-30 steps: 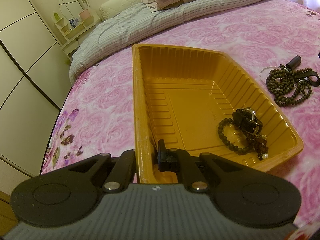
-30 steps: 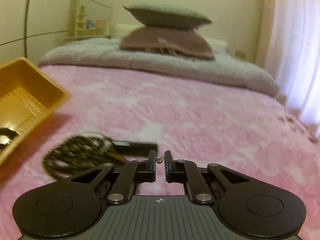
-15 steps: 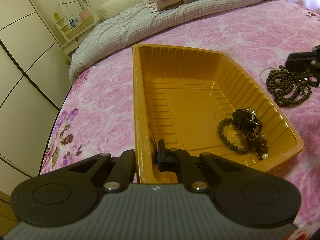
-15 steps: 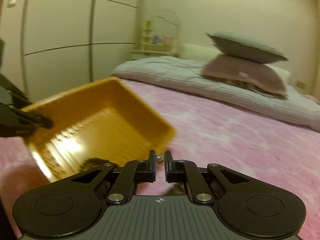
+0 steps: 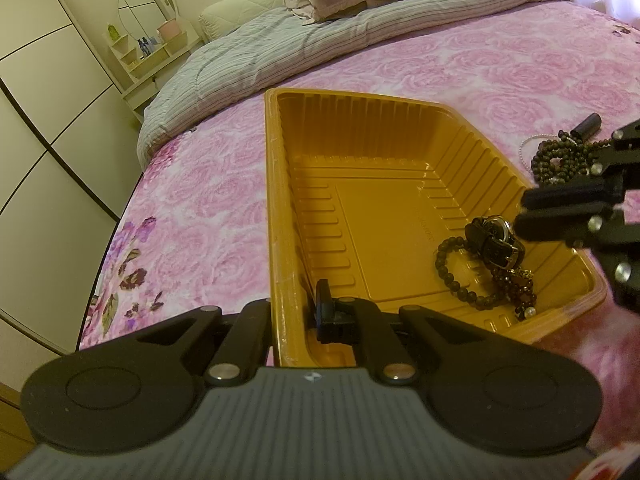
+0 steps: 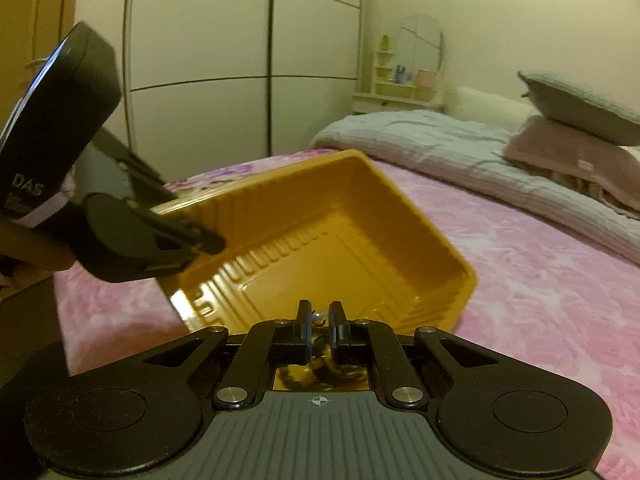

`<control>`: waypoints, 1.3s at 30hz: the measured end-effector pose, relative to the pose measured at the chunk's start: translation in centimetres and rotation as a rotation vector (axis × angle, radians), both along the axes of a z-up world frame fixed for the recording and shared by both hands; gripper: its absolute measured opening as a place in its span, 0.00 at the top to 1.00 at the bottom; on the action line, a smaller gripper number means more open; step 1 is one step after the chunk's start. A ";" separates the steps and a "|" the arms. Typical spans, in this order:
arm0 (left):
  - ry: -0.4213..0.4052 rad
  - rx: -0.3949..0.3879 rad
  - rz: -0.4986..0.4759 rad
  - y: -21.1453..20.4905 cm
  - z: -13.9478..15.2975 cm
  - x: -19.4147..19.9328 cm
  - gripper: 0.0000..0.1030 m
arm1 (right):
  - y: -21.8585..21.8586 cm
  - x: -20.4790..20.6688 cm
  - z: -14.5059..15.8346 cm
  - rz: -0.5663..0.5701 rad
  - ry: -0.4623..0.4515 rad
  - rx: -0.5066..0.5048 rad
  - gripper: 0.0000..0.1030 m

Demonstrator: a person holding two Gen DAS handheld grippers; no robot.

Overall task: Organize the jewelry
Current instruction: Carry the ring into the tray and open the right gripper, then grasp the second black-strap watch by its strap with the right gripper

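Bed: I see a pink rose-print cover (image 5: 420,68) under a folded grey striped duvet (image 5: 280,52).
Pillows: two stacked at the head (image 6: 576,136).
Wardrobe: pale sliding doors (image 6: 208,80) with dark seams.
Shelf: small white unit (image 5: 152,56) with an arched mirror (image 5: 146,4).
Walls: cream, warmly lit.

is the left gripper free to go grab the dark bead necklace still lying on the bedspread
Probably not: the left gripper is shut on the orange tray wall, and the dark bead necklace lies beyond the tray's far side, behind the right gripper.
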State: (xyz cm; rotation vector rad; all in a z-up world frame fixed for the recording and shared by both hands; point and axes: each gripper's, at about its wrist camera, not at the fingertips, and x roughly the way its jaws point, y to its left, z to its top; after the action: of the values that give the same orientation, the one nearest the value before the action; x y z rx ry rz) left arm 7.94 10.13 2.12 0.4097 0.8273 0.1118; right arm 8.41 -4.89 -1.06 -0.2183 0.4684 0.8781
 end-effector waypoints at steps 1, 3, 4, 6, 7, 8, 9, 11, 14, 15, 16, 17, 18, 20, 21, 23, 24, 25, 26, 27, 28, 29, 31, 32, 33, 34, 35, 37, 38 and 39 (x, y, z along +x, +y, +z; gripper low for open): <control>0.000 0.000 0.000 0.1 0.0 0.0 0.96 | 0.1 0.0 0.0 0.004 0.003 -0.001 0.92; 0.001 -0.001 0.000 0.1 0.0 0.0 0.96 | 0.2 -0.1 -0.1 0.011 0.007 -0.001 0.92; 0.000 0.000 0.000 0.0 0.0 0.0 0.96 | 0.3 0.0 -0.1 0.013 0.009 -0.001 0.92; 0.000 0.000 0.000 0.0 0.0 0.0 0.96 | 0.4 -0.1 -0.1 0.020 0.018 0.001 0.92; 0.000 0.001 0.000 0.0 0.0 0.0 0.96 | 0.4 0.0 -0.1 0.027 0.023 0.002 0.92; 0.000 0.000 0.000 0.1 0.0 0.0 0.96 | 0.5 0.0 -0.1 0.037 0.026 0.003 0.92; 0.001 -0.001 0.000 0.0 0.0 0.0 0.96 | 0.6 -0.1 -0.1 0.041 0.025 -0.003 0.91; 0.000 0.000 0.000 0.0 0.0 0.0 0.96 | 0.6 -0.4 0.0 0.036 0.010 -0.010 0.85; 0.000 -0.001 0.000 0.0 0.0 0.0 0.96 | 0.1 -0.3 0.0 0.012 0.022 0.013 0.52; 0.000 -0.001 0.000 0.0 0.0 0.0 0.96 | -0.3 -0.2 0.1 0.005 0.028 0.024 0.52; 0.000 -0.001 0.000 0.0 0.0 0.0 0.96 | -0.5 -0.2 0.1 -0.007 0.033 0.029 0.52; 0.000 -0.002 0.001 0.0 0.0 0.0 0.96 | -0.9 -0.1 0.1 -0.020 0.037 0.031 0.52; 0.000 -0.001 0.001 0.0 0.0 0.0 0.96 | -1.2 -0.1 0.1 -0.034 0.041 0.033 0.52; 0.001 0.000 0.000 -0.1 -0.1 0.0 0.96 | -2.0 0.0 0.0 -0.063 0.050 0.039 0.52; 0.000 0.000 0.000 -0.1 -0.1 0.0 0.96 | -2.6 0.1 -0.1 -0.083 0.056 0.043 0.52; 0.001 -0.001 0.001 -0.1 -0.1 0.0 0.96 | -4.0 0.2 -0.3 -0.133 0.072 0.057 0.52; 0.001 -0.001 0.001 -0.1 -0.1 0.0 0.96 | -4.7 0.2 -0.4 -0.159 0.081 0.064 0.52; 0.001 -0.002 0.001 -0.1 -0.1 0.0 0.96 | -5.6 0.3 -0.6 -0.191 0.089 0.068 0.52; 0.001 -0.001 0.001 -0.1 -0.1 0.0 0.96 | -6.2 0.3 -0.8 -0.218 0.094 0.069 0.52; 0.001 -0.001 0.001 -0.1 -0.1 0.0 0.96 | -7.1 0.3 -1.0 -0.249 0.102 0.068 0.52; 0.001 -0.001 0.001 -0.1 -0.1 0.0 0.96 | -8.0 0.4 -1.2 -0.278 0.109 0.067 0.52; 0.001 -0.001 0.001 -0.1 -0.1 0.0 0.96 | -9.0 0.4 -1.5 -0.309 0.115 0.063 0.52; 0.001 0.000 0.000 -0.1 -0.1 0.0 0.96 | -11.0 0.6 -2.2 -0.380 0.128 0.052 0.52; 0.001 0.000 0.000 -0.1 -0.1 0.0 0.96 | -11.9 0.8 -2.5 -0.412 0.136 0.050 0.52; 0.001 0.000 0.001 -0.1 -0.1 0.0 0.96 | -13.0 1.0 -2.7 -0.449 0.147 0.048 0.52; 0.002 0.000 0.001 -0.2 -0.2 0.1 0.96 | -13.9 1.2 -3.0 -0.484 0.157 0.044 0.52; 0.002 0.001 0.000 -0.2 -0.2 0.1 0.96 | -14.8 1.5 -3.2 -0.516 0.164 0.039 0.52; 0.002 0.001 0.000 -0.2 -0.2 0.1 0.96 | -16.5 2.0 -3.6 -0.559 0.172 0.027 0.52; 0.003 0.001 0.001 -0.2 -0.2 0.1 0.96 | -17.1 2.3 -3.7 -0.572 0.175 0.018 0.52; 0.002 0.001 0.001 -0.2 -0.2 0.1 0.96 | -17.8 2.7 -3.9 -0.581 0.178 0.009 0.52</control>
State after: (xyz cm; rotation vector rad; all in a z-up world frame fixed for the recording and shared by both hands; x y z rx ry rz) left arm 8.01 9.91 1.90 0.4102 0.8297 0.1126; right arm 11.06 -22.64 -4.94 0.0107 0.6510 0.3302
